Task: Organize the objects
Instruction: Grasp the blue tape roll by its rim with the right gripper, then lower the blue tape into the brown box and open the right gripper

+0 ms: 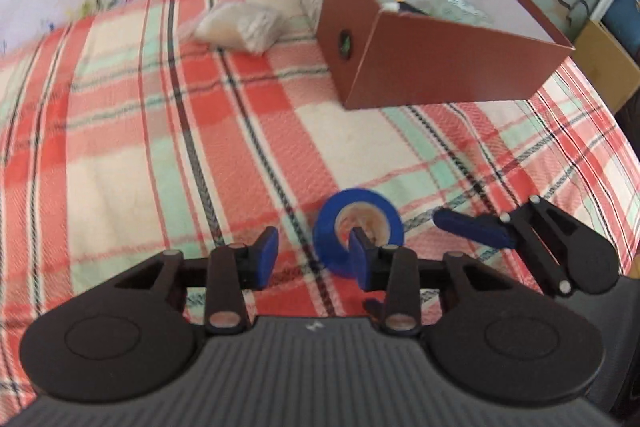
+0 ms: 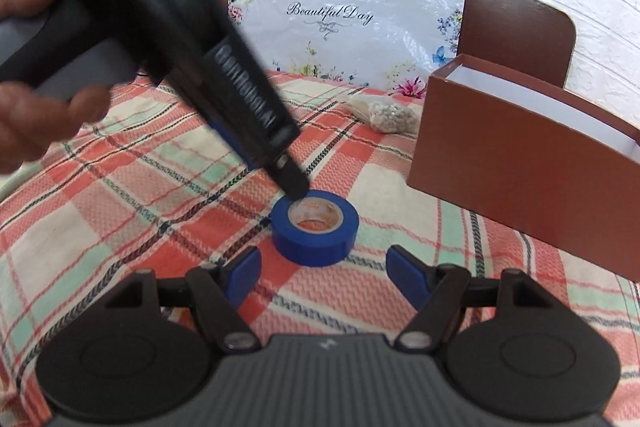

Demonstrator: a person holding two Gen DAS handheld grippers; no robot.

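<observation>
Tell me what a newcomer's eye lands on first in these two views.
The blue tape roll lies flat on the red plaid cloth, right in front of the open right claw. The left claw reaches down over it, one finger at the roll's core. To the right stands an open brown box.

Bright even daylight, soft shadows; motion blur in left view; fisheye bending at edges.

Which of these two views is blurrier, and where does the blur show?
Left wrist view: softer overall, the blue tape roll and brown box smeared, fisheye bending the plaid cloth. Right wrist view: sharper on the roll and cloth, but the left gripper crossing close is blurred; even daylight, no glare.
</observation>
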